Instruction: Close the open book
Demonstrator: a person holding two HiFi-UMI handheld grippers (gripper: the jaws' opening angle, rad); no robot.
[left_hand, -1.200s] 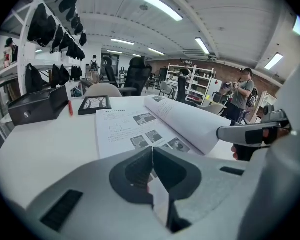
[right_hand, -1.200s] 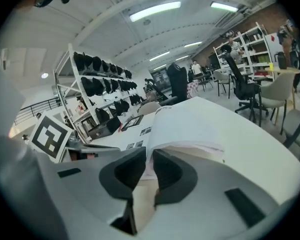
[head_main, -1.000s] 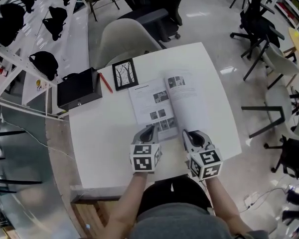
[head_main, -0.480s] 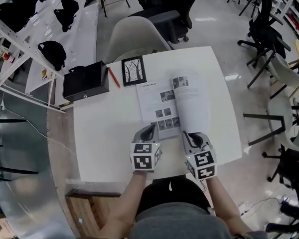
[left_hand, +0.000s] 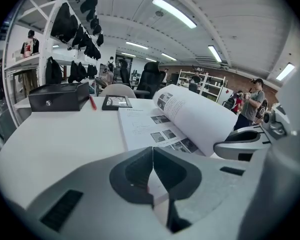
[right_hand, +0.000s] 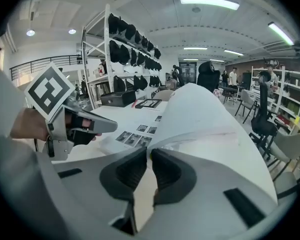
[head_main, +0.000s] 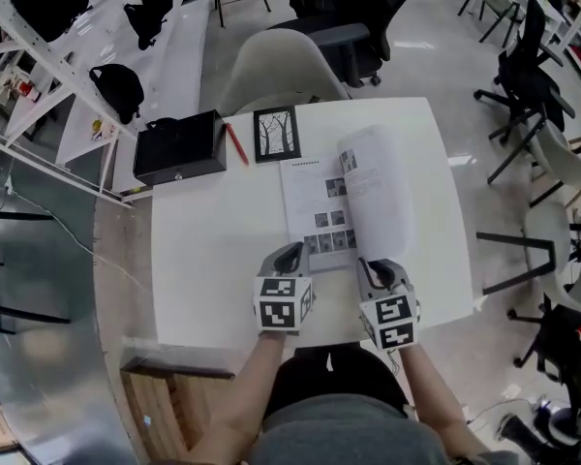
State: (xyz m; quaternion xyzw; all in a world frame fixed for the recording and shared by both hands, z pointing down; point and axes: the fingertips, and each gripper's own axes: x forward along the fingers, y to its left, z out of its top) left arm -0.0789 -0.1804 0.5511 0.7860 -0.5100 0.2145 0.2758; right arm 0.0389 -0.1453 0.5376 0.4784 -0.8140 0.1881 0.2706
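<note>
Finding: over the last second the right-hand page (head_main: 380,194) rose further off the tabletop (head_main: 213,250). It stood as a tall, bowed sheet directly ahead of my right gripper (head_main: 373,267) and leaned toward my left. I judged the closing to be under way but well short of done, since the page had not yet passed over the spine.

Right gripper: its fingers (right_hand: 124,173) were pressed together on the near edge of that page. The paper curved up and away from their tips.

Left gripper (head_main: 290,256): its fingers (left_hand: 134,173) were also together. I could make out nothing pinched between them. Their tips sat at the near corner of the left-hand page (head_main: 315,209).

The book (head_main: 327,216) lay open just beyond both pairs of fingers, its spine running away from me between them.

Materials: the pages were thin, white and flexible, matt, printed with text and small grey photographs. The lifted one bent smoothly without creasing, so I expected it to flop once past upright. The tabletop was smooth and white.

Well beyond my left fingers lay a framed picture (head_main: 276,134), a red pen (head_main: 235,143) and a boxy black case (head_main: 179,148), all clear of the book.
</note>
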